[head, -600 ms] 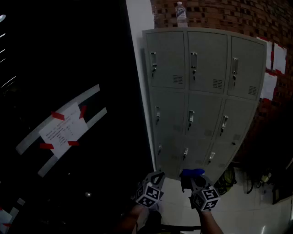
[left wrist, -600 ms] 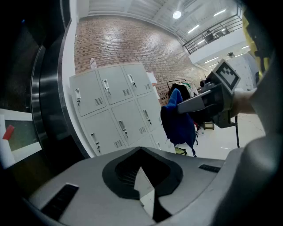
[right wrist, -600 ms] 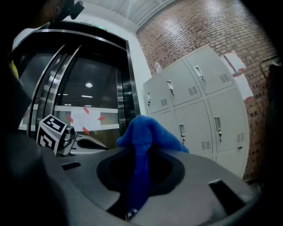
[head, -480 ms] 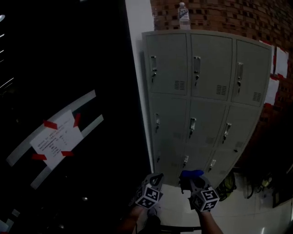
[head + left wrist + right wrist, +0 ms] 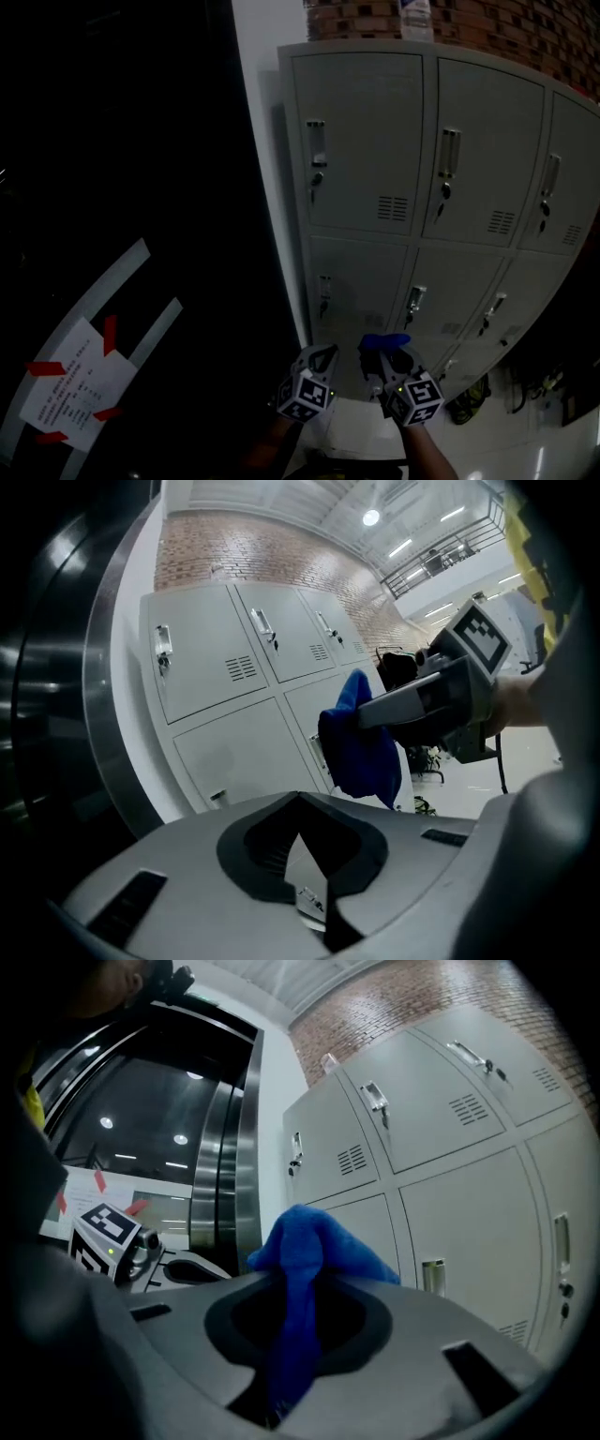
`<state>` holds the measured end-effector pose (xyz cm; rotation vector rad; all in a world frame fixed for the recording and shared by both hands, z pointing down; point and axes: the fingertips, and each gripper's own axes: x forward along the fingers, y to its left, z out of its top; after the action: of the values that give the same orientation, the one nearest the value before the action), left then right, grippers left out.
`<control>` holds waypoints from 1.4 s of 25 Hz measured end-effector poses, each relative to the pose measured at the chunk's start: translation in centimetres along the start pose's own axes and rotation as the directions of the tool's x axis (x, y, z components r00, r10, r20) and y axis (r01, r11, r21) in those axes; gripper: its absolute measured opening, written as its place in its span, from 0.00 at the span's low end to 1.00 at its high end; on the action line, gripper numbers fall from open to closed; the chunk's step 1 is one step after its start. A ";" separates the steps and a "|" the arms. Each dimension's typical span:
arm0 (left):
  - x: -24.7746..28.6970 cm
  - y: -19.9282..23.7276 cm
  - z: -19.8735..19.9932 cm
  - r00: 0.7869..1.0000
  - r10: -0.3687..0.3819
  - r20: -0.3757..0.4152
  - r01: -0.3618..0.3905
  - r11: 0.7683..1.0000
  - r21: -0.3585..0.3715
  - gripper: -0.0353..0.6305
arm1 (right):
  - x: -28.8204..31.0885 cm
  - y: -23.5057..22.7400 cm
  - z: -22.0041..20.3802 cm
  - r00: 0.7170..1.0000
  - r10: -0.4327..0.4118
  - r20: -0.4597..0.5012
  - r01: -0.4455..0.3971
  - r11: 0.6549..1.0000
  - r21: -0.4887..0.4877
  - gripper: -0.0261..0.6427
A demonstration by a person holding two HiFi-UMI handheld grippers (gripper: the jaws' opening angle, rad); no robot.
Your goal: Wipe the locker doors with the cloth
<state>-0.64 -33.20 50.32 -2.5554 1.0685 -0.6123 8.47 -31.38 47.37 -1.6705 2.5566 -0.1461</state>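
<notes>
A grey bank of lockers fills the upper right of the head view, and its doors also show in the left gripper view and the right gripper view. My right gripper is shut on a blue cloth, held low in front of the bottom row of doors. The cloth bunches up out of the jaws. In the left gripper view it hangs from the right gripper. My left gripper is beside it, shut and holding nothing. Neither touches a door.
A plastic bottle stands on top of the lockers against a brick wall. A white pillar edges the lockers on the left. Beyond it is a dark glossy wall with a paper taped on in red. Gear lies on the floor at right.
The lockers have grown larger and shifted right in the head view, so I am closer to them. Both grippers stay low and side by side, the cloth still held.
</notes>
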 end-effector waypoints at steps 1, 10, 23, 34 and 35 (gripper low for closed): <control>1.2 0.4 0.1 1.000 -0.013 -0.002 0.013 1.000 0.004 0.06 | 1.1 -0.7 0.3 1.000 0.002 -0.002 -0.002 1.000 0.003 0.14; 7.7 3.3 4.3 1.000 -0.008 0.017 0.007 0.999 0.031 0.06 | 7.5 -5.7 10.5 0.994 0.055 0.098 -0.047 0.996 -0.079 0.14; 10.4 5.5 7.8 0.997 -0.024 0.072 0.018 0.997 0.076 0.06 | 13.7 -6.3 46.1 0.912 0.104 0.398 0.000 0.968 -0.252 0.14; 10.8 6.3 5.7 0.997 -0.049 0.064 0.048 0.999 0.018 0.06 | 15.2 -6.4 54.8 0.913 0.037 0.405 0.097 0.948 -0.304 0.14; 11.0 6.2 5.6 0.996 -0.056 0.066 0.055 0.998 0.016 0.06 | 15.2 -6.6 54.1 0.913 0.027 0.407 0.108 0.946 -0.305 0.14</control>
<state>5.35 -44.73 45.73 -2.5819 0.9716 -0.5427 14.95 -49.75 -5.71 -1.6344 2.3133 0.5897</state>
